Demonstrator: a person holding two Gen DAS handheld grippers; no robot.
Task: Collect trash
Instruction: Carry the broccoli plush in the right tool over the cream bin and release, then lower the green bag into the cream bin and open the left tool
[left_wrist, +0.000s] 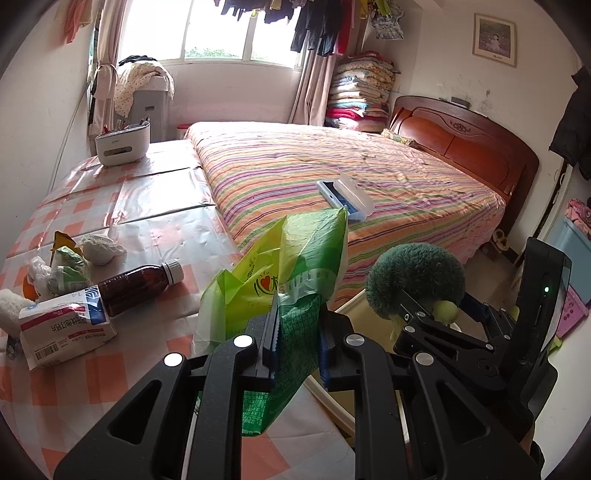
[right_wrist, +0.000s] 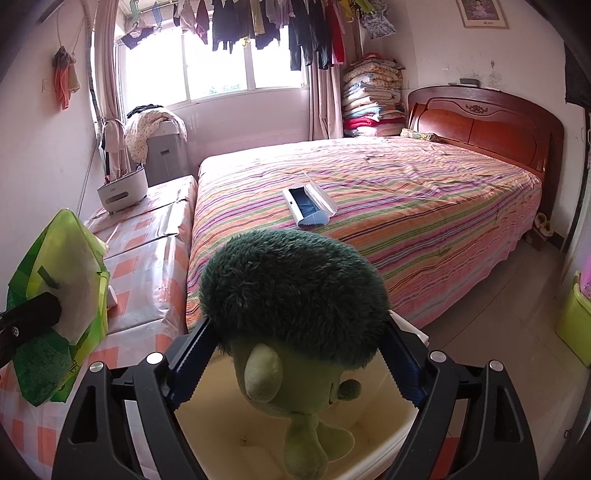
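My left gripper (left_wrist: 299, 314) is shut on a green plastic bag (left_wrist: 295, 258), which stands up crumpled over the checked table (left_wrist: 155, 229). Left of it on the table lie a brown bottle (left_wrist: 136, 284), a medicine box (left_wrist: 66, 332), crumpled wrappers (left_wrist: 70, 266) and a wad of tissue (left_wrist: 101, 249). My right gripper (right_wrist: 295, 321) has a green plush toy (right_wrist: 291, 291) between its fingers, whose pads touch the furry head on both sides. The toy's body hangs over a cream bin (right_wrist: 229, 435). In the right wrist view, the bag (right_wrist: 55, 280) shows at the left.
A striped bed (right_wrist: 388, 206) fills the room beyond, with an open glasses case (right_wrist: 308, 206) on it. A white desk organiser (left_wrist: 122, 142) stands at the table's far end. A green tub (right_wrist: 574, 328) sits on the floor at the right.
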